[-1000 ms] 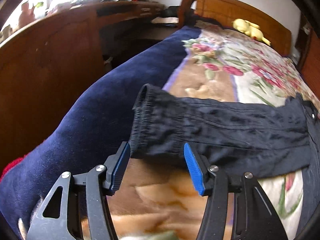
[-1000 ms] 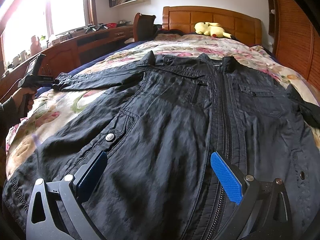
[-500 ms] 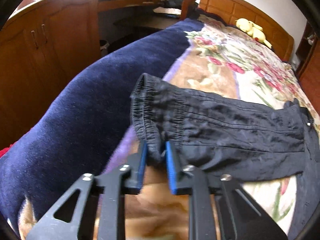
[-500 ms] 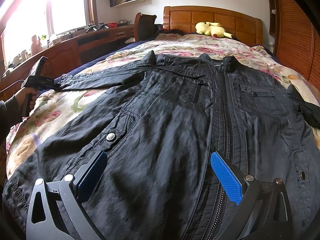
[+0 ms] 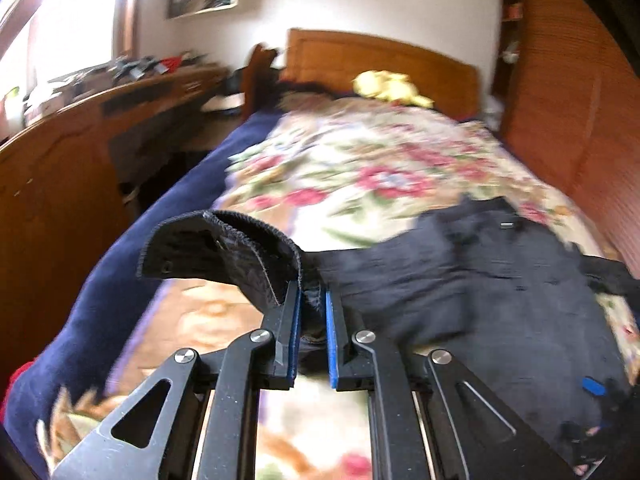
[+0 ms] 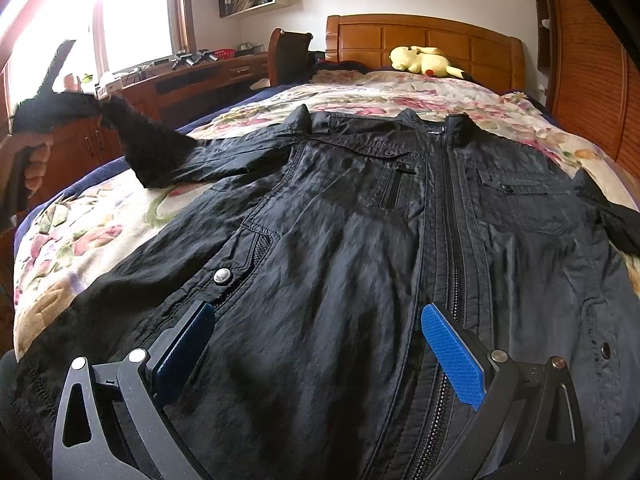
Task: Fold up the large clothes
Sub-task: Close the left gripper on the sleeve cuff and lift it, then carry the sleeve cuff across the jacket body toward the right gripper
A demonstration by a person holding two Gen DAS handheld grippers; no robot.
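My left gripper point(image 5: 312, 312) has its blue pads pinched on the elasticated cuff point(image 5: 224, 248) of the black nylon zip-front jacket point(image 6: 360, 240), which lies face-up and spread across the floral quilted bedspread point(image 6: 80, 232); the sleeve hangs lifted off the bed. My right gripper point(image 6: 316, 344) hovers spread wide above the jacket's lower front, holding nothing. I judge this the first fold: next the sleeve must cross the chest and lie flat. No containers hold anything here.
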